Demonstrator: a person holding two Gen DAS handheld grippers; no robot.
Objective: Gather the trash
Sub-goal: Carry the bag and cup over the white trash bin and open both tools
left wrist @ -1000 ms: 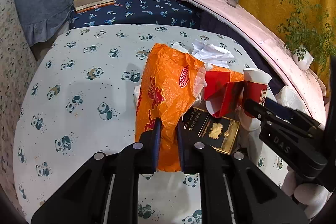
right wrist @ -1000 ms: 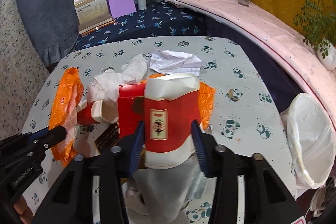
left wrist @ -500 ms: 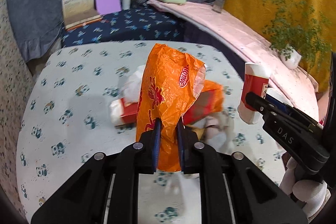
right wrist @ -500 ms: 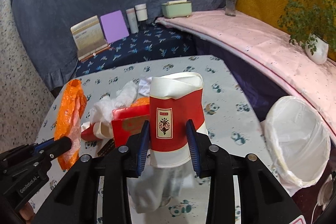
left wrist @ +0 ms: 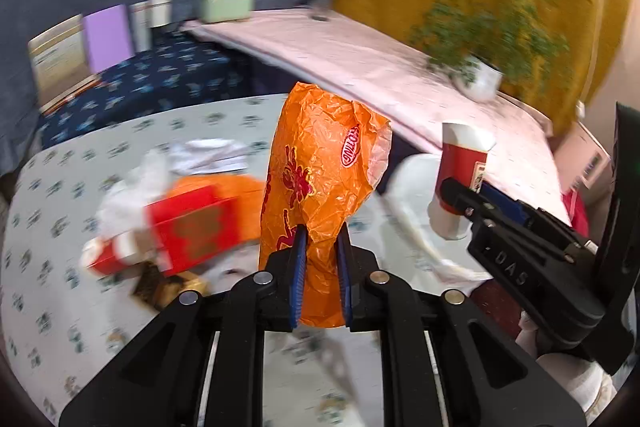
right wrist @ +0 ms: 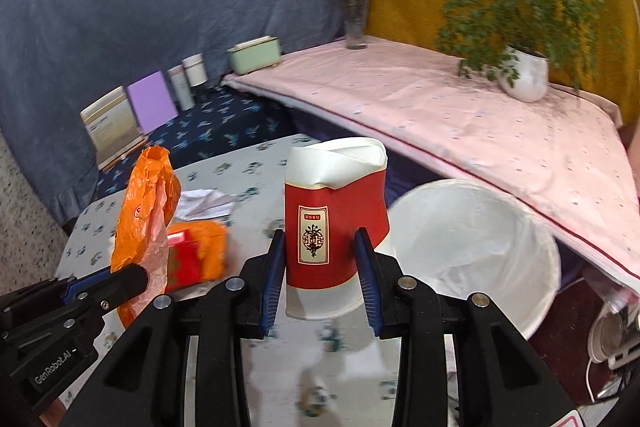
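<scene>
Left tool (left wrist: 320, 267) pinches an orange bag (left wrist: 320, 163); right tool (right wrist: 320, 279) grips a red cup (right wrist: 334, 223) beside the white bin (right wrist: 472, 251).

Bin (right wrist: 472, 247) mouth seemingly unobstructed.

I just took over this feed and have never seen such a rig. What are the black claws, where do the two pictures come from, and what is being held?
There is no robot arm: a person holds a two-finger gripper in each hand, and each carries a fisheye camera looking along its fingers. One picture comes from the left gripper, shut on a crumpled orange plastic bag. The other comes from the right gripper, shut on a dented red-and-white paper cup. Each gripper shows at the edge of the other's picture. On the panda-print tablecloth lie a red cardboard box, white crumpled paper and more orange plastic. A white-lined trash bin stands at the table's right.
</scene>
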